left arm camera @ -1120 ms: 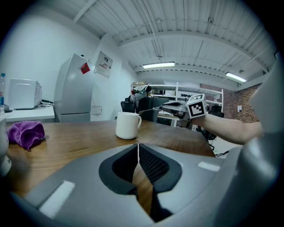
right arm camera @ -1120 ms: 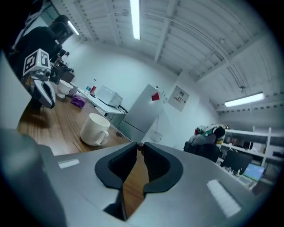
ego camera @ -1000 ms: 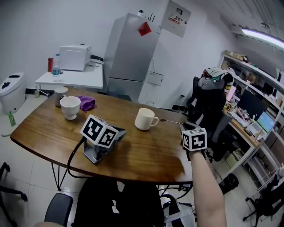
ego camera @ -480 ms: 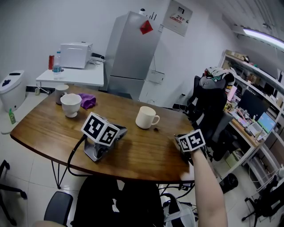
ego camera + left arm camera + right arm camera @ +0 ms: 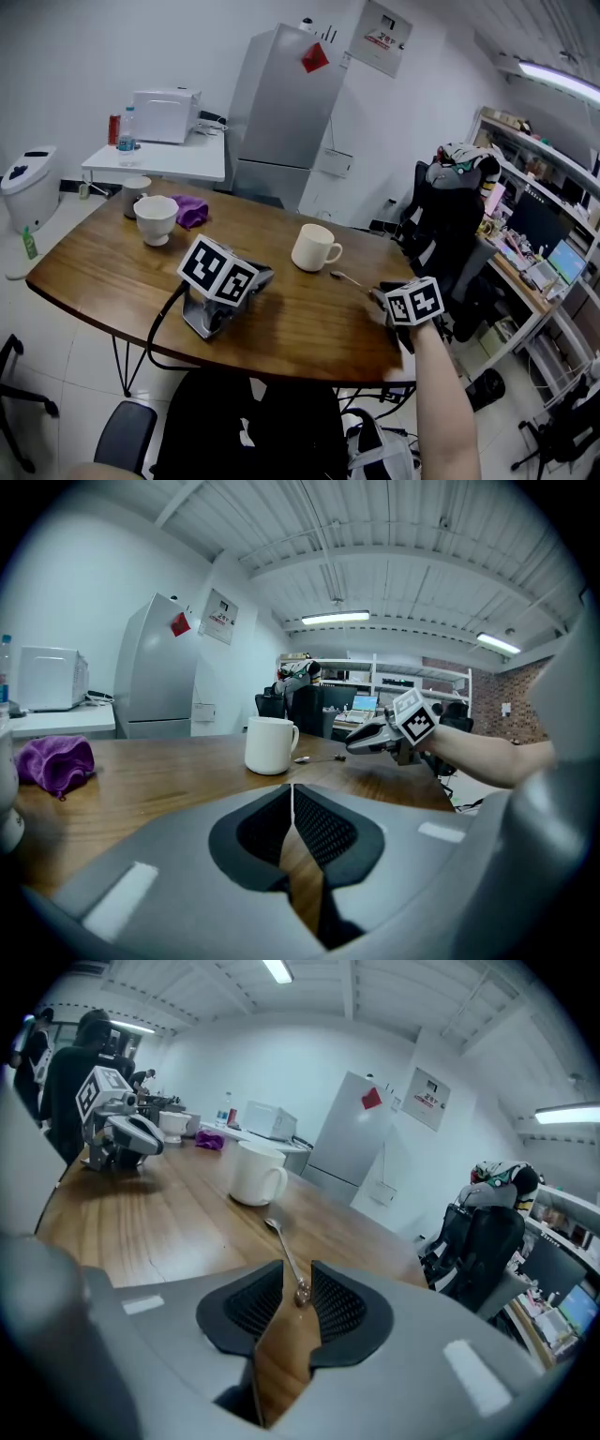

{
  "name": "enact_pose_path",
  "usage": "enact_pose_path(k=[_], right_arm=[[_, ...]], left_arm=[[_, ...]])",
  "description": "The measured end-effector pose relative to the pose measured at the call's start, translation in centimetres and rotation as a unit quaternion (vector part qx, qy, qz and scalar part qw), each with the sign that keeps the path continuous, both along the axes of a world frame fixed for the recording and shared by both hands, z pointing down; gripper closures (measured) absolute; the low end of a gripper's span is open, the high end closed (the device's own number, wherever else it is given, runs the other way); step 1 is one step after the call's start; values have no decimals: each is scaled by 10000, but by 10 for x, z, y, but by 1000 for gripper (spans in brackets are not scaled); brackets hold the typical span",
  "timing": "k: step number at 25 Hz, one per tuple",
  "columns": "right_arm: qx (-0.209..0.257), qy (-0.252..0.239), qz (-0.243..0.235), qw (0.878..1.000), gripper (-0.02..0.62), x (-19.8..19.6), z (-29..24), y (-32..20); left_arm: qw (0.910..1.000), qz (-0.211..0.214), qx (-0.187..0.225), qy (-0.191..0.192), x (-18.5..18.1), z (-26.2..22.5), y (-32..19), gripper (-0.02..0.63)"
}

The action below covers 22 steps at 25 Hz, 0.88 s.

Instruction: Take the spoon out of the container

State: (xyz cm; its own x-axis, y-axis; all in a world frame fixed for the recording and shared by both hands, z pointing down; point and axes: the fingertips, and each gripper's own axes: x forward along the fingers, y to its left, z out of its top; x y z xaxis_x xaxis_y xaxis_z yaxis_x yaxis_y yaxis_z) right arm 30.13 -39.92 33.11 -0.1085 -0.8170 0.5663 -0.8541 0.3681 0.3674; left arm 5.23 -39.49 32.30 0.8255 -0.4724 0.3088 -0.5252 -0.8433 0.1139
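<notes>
Release step: my right claw opening, spoon handle end loose between jaws, lying on tabletop near mug. Next: back straight off, no snag.

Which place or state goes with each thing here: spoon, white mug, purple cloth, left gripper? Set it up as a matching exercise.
Column A
1. spoon
2. white mug
3. purple cloth
4. left gripper

Column B
a. upright, handle pointing right in the head view
b. resting on the table, jaws together
c. lying flat on the wood, outside the mug
d. bunched up near the far left edge

Pairs: 1-c, 2-a, 3-d, 4-b
</notes>
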Motion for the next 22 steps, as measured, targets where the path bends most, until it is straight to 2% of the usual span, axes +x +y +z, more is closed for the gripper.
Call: enact_pose_path(k=[5,10,17,22], right_arm=[[280,-375,-305,9984,553,-25,-9,1],[306,-786,-640,9944,578,-50,-9,1],[218,-1525,-917,9838,588,-78,-5,4],[180,-1759,-1003,9791,592,-91,-3,3]], left_arm=[[10000,-4,-8,2,0,1,1,595],[10000,-8,-10,0,1,1,0,595],[10000,-1,-2,-4,1,0,0,595],[10000,-3,2,-6,1,1,0,595]])
